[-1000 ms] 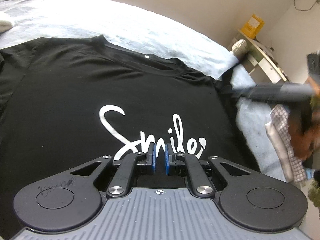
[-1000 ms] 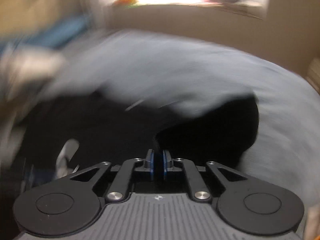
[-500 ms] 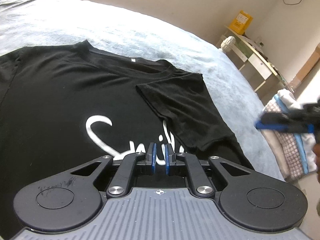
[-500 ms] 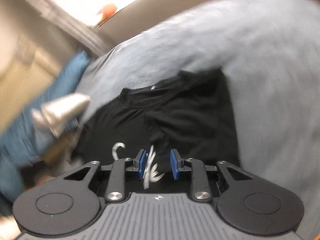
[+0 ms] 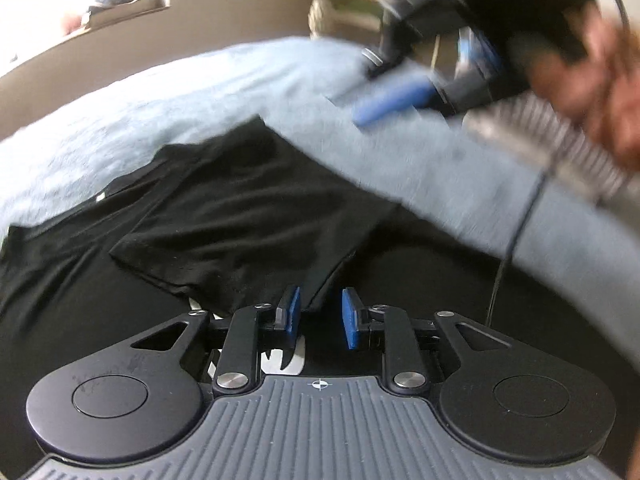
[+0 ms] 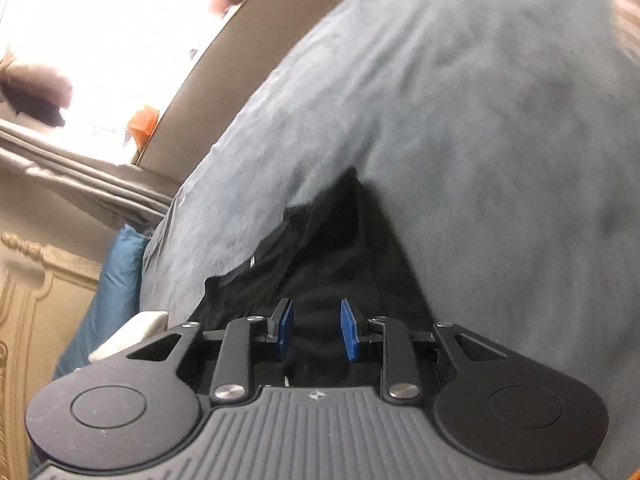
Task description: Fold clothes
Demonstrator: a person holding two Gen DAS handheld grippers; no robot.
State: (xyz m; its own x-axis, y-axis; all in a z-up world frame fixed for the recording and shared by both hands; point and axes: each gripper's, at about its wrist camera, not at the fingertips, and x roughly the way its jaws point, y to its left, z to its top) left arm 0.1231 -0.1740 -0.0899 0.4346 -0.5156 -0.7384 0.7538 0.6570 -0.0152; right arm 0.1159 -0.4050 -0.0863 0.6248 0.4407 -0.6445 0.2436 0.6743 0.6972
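On the pale blue bed cover [image 5: 224, 92], the black T-shirt [image 5: 248, 216] lies spread with one sleeve now turned in over its chest, where a second ago it lay flat with the white lettering in full view, so I judge the fold partly made. The left gripper [image 5: 319, 314], clenched a moment back, now stands parted and empty just above the folded sleeve's edge. The right gripper [image 6: 315, 330] likewise hangs released over dark, softly creased cloth.
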